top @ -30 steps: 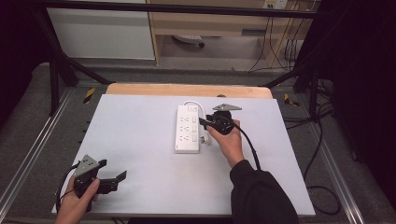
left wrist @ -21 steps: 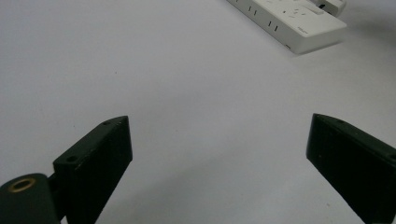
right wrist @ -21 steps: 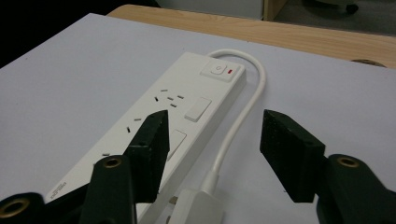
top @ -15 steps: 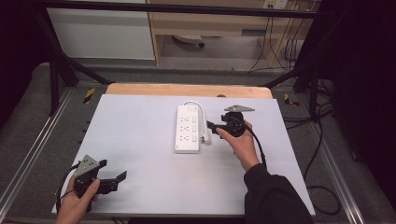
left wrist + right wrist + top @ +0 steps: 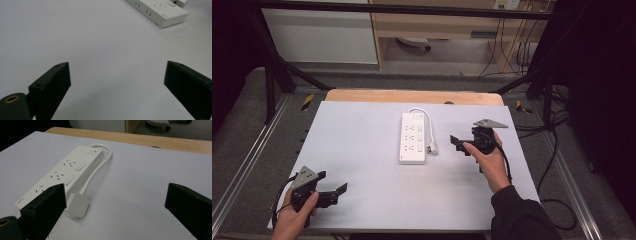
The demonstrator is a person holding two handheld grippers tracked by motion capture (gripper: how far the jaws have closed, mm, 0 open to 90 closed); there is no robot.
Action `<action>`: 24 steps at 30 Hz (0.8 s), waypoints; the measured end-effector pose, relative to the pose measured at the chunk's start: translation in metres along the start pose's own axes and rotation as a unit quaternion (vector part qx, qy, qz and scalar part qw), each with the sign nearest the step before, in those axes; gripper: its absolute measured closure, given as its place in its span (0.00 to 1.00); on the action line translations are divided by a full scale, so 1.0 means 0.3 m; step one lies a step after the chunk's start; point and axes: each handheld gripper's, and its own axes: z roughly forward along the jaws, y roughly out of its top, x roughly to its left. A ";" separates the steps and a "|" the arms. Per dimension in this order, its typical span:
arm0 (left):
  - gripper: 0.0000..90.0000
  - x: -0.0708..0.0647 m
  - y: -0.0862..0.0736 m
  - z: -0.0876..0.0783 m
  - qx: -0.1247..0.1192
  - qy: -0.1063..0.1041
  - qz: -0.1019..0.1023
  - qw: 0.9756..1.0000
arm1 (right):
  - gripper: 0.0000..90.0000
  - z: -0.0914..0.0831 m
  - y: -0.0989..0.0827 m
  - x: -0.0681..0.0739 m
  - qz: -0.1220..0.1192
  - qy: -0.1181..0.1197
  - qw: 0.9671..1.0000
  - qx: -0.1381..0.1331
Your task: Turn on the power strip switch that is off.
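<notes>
White power strip with plug, mid worktop. Left claw, right claw: jaws wide apart, empty.

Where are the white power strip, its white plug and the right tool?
white power strip (image 5: 413, 137), high view, middle of its socket face
white plug (image 5: 78, 205), right gripper view, top of its body
right tool (image 5: 457, 144), high view, between its jaw tips
</notes>
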 end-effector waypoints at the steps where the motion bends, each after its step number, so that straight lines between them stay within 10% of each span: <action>1: 0.08 0.000 0.000 0.000 0.000 0.001 0.000 1.000 | 0.05 -0.013 -0.004 -0.006 0.002 -0.001 1.000 -0.001; 24: 0.08 0.000 -0.003 -0.001 0.002 0.005 -0.003 1.000 | 0.05 -0.296 -0.186 -0.121 0.015 -0.010 0.999 -0.031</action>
